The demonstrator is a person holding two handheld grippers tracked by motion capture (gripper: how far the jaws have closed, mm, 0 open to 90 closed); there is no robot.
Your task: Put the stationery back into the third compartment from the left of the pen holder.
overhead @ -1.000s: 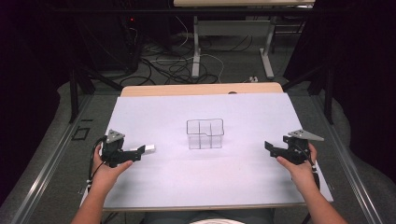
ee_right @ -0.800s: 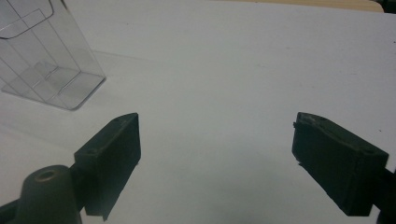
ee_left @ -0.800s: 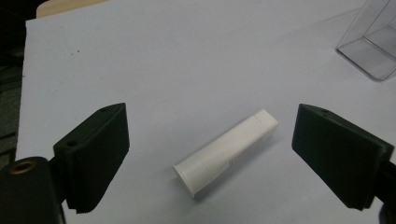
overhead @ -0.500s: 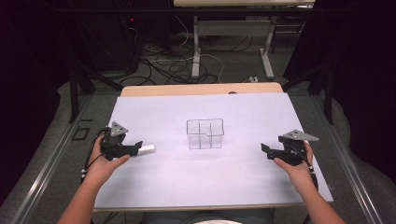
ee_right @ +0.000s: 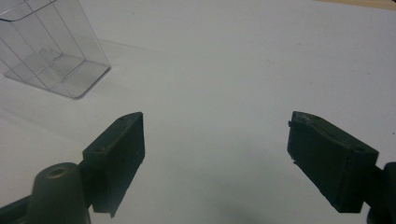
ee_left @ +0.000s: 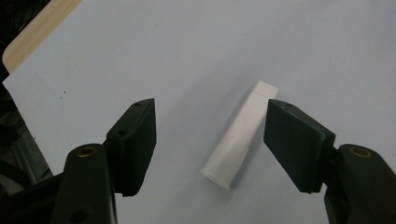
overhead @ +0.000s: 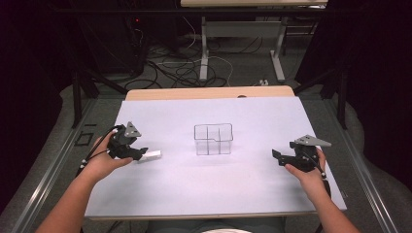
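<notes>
White tube (ee_left: 243, 135): lies flat on the worktop (overhead: 209, 189), well left of the clear divided container (overhead: 213, 139), unmoved. Left tool (overhead: 141, 154): jaws apart, straddling the tube without touching it; has drawn slightly further from the container. Right tool (overhead: 276, 156): jaws wide apart, nothing between them, well right of the container, shifted slightly nearer it.

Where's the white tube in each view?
High view: white tube lies left of centre, at the left tongs' tips.
Left gripper view: centre, white tube between open jaws, on the sheet.
Right gripper view: not in it.
Shared landmark: white sheet; also.
</notes>
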